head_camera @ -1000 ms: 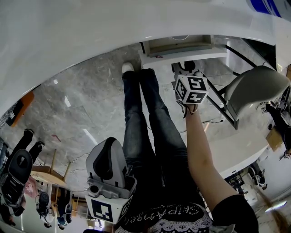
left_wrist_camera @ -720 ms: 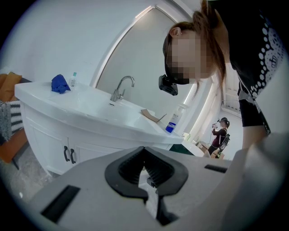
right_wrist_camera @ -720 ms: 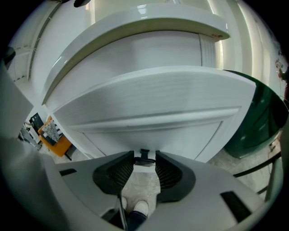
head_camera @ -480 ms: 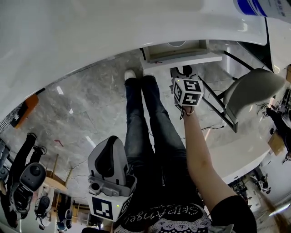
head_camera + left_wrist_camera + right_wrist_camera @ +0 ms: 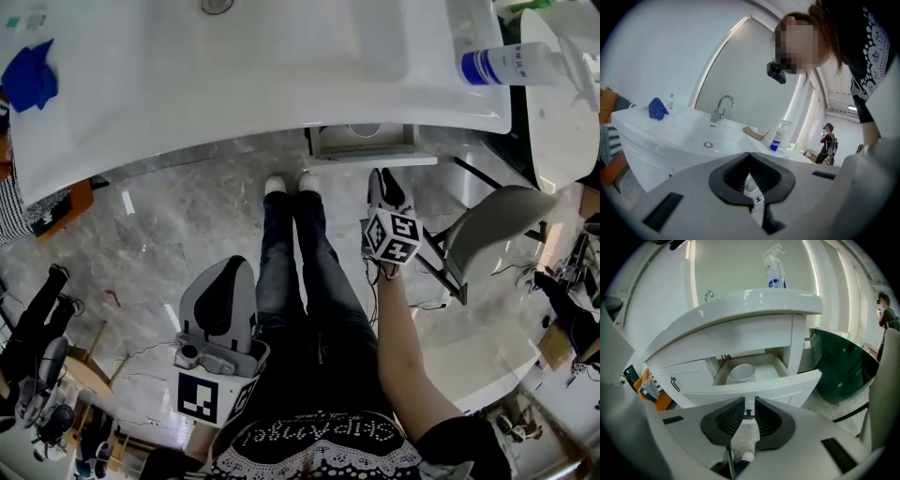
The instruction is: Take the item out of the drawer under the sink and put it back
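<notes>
Right gripper view: bowl (image 5: 742,372) sits left in the open drawer (image 5: 787,380), straight ahead of the right gripper (image 5: 749,401), whose empty jaws have just been closing to a narrow gap.

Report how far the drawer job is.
Done: the drawer stands open. In hand: nothing; the right tool, whose jaws have just been closing, is empty, and the bowl sits in the drawer. Left: lifting the bowl out and returning it, unless that already happened.
</notes>
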Action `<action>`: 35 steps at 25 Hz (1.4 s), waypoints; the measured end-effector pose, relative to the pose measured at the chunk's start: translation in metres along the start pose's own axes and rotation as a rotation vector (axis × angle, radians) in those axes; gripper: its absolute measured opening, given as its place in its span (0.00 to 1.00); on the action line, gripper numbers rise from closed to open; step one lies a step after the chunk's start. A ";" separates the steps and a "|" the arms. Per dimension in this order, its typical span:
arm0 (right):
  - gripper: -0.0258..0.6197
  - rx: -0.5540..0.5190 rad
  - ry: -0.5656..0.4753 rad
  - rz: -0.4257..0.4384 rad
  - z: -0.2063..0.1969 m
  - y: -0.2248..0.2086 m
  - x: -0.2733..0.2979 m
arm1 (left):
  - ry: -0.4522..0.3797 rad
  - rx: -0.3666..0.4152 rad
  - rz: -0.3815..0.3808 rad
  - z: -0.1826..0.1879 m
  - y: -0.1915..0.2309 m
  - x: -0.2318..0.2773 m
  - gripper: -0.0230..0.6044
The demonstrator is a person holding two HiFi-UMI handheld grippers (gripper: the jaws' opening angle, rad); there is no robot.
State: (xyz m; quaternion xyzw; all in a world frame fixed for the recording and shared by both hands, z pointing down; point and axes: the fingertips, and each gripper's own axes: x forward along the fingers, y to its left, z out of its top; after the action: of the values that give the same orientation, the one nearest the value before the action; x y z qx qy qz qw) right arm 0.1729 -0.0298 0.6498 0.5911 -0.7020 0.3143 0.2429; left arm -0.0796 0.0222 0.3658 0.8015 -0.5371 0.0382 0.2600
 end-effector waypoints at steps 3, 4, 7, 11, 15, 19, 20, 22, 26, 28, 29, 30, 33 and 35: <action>0.12 0.023 -0.033 -0.005 0.020 0.000 -0.029 | -0.023 0.015 0.014 0.019 -0.001 -0.006 0.04; 0.11 0.024 -0.044 0.000 0.028 0.001 -0.039 | -0.033 0.026 0.011 0.027 -0.003 -0.007 0.04; 0.09 0.021 -0.082 0.024 0.050 0.007 -0.068 | -0.067 0.056 0.001 0.047 -0.011 -0.014 0.04; 0.08 0.017 -0.157 0.069 0.088 0.019 -0.095 | -0.125 0.090 0.010 0.072 -0.017 -0.023 0.04; 0.07 -0.010 -0.235 0.131 0.122 0.035 -0.121 | -0.181 0.121 0.031 0.094 -0.022 -0.039 0.04; 0.07 -0.039 -0.296 0.194 0.150 0.052 -0.142 | -0.230 0.157 0.053 0.113 -0.024 -0.054 0.04; 0.07 -0.050 -0.308 0.206 0.155 0.056 -0.148 | -0.241 0.165 0.058 0.117 -0.025 -0.058 0.04; 0.07 -0.068 -0.332 0.224 0.164 0.060 -0.157 | -0.267 0.181 0.062 0.126 -0.029 -0.062 0.04; 0.07 -0.087 -0.387 0.222 0.178 0.057 -0.170 | -0.320 0.215 0.049 0.139 -0.039 -0.062 0.04; 0.07 -0.086 -0.396 0.215 0.179 0.052 -0.178 | -0.330 0.220 0.042 0.141 -0.046 -0.062 0.04; 0.07 -0.082 -0.397 0.212 0.180 0.048 -0.184 | -0.332 0.219 0.038 0.141 -0.050 -0.063 0.04; 0.07 -0.075 -0.399 0.210 0.181 0.045 -0.189 | -0.335 0.218 0.033 0.142 -0.055 -0.063 0.04; 0.07 -0.048 -0.436 0.213 0.193 0.040 -0.204 | -0.346 0.231 0.014 0.145 -0.066 -0.060 0.04; 0.07 -0.056 -0.469 0.219 0.202 0.039 -0.217 | -0.352 0.241 0.005 0.147 -0.073 -0.058 0.04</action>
State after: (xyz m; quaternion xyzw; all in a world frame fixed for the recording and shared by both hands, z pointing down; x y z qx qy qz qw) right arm 0.1806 -0.0265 0.3511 0.5615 -0.8073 0.1734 0.0542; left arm -0.0720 0.0243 0.1920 0.8197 -0.5679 -0.0376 0.0642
